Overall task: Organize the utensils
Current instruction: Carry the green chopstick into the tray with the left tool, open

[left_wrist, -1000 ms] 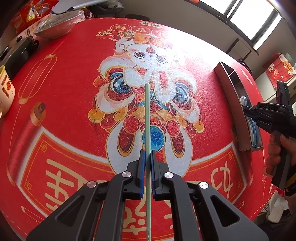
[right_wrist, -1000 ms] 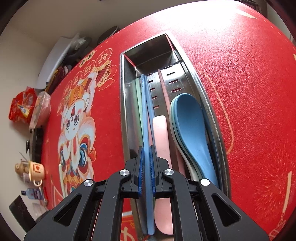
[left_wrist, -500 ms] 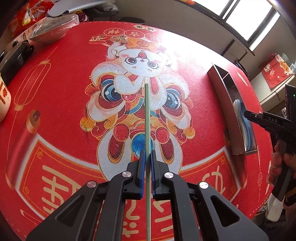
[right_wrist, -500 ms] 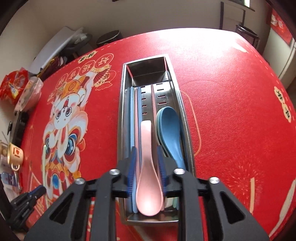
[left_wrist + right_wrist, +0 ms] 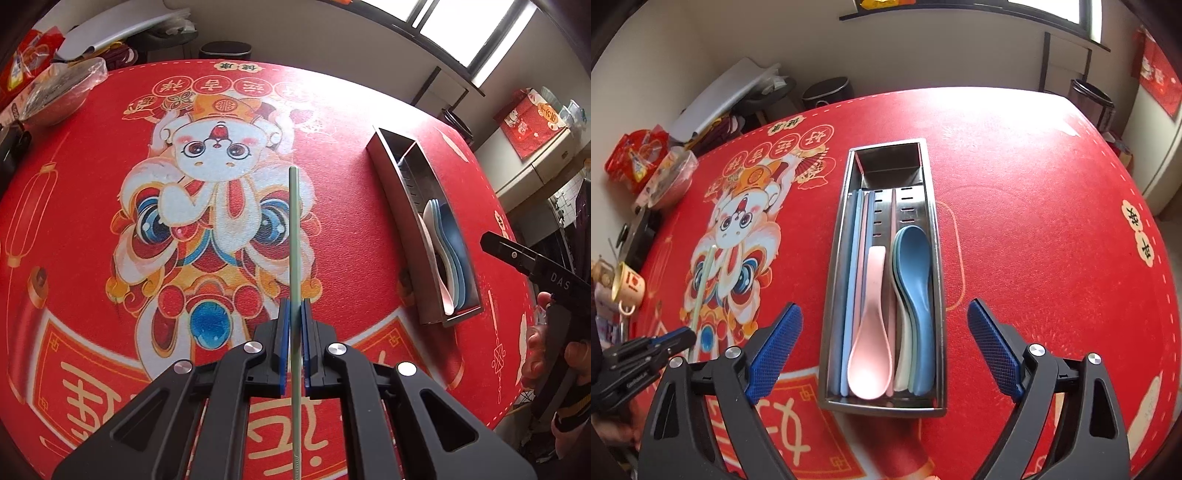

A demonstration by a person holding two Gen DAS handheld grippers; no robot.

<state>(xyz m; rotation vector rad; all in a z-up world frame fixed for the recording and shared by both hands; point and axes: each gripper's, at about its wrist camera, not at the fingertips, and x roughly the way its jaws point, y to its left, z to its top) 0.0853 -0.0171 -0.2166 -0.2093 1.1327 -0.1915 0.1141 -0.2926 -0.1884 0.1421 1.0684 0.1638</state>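
The left claw (image 5: 293, 325) is clamped on a pale green chopstick (image 5: 294, 229) gripped well down its length, so most of the stick juts ahead over the middle of the red surface (image 5: 369, 122); such a thin, smooth rod could pivot or slide between the pads. The right claw (image 5: 884, 347) is opening wide with nothing between its pads, above the near end of the steel tray (image 5: 936, 236) toward the surface's right edge. The long tip could catch the tray's rim or the pink spoon (image 5: 870, 332).
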